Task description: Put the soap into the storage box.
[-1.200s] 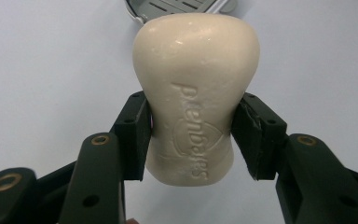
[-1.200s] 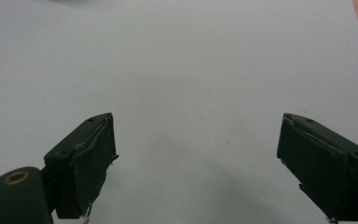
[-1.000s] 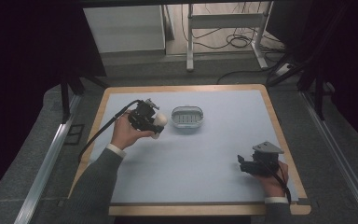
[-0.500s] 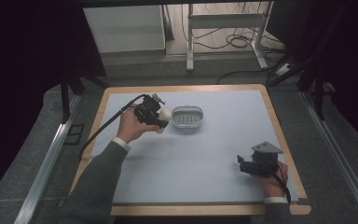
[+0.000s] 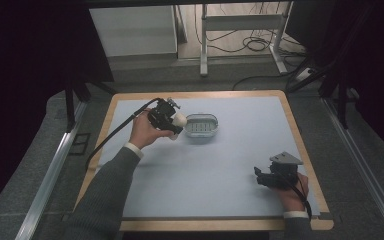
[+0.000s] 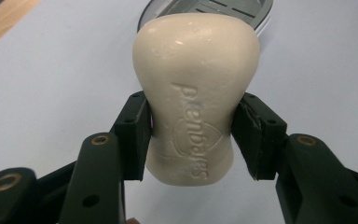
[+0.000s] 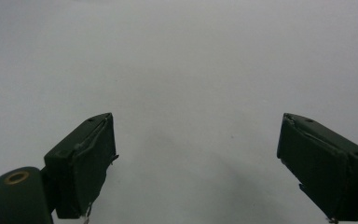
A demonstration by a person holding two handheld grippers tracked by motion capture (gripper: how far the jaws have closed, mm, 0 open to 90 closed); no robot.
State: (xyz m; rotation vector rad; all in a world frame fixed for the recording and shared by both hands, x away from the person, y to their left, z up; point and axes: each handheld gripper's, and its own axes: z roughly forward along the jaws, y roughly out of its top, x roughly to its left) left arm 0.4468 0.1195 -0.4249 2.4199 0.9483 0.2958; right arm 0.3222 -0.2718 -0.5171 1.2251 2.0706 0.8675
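High view shows the left gripper (image 5: 176,125), clamped on the soap bar (image 5: 179,120), now carried closer to the soap dish (image 5: 202,125), so placing looks imminent.

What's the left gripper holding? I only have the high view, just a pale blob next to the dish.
Observer: A cream bar of soap, pinched at its narrow waist by the left gripper, one pad on each side.
Operator: Any marking on it?
Observer: Yes, embossed lettering along its face; I can't read it reliably.
Operator: Is it over the soap dish yet?
Observer: In the left gripper view the grey slotted soap dish lies just beyond the bar's far end, not under it.
Operator: Right gripper?
Observer: Right gripper has jaws wide apart, nothing between them, pale blue table mat ahead.
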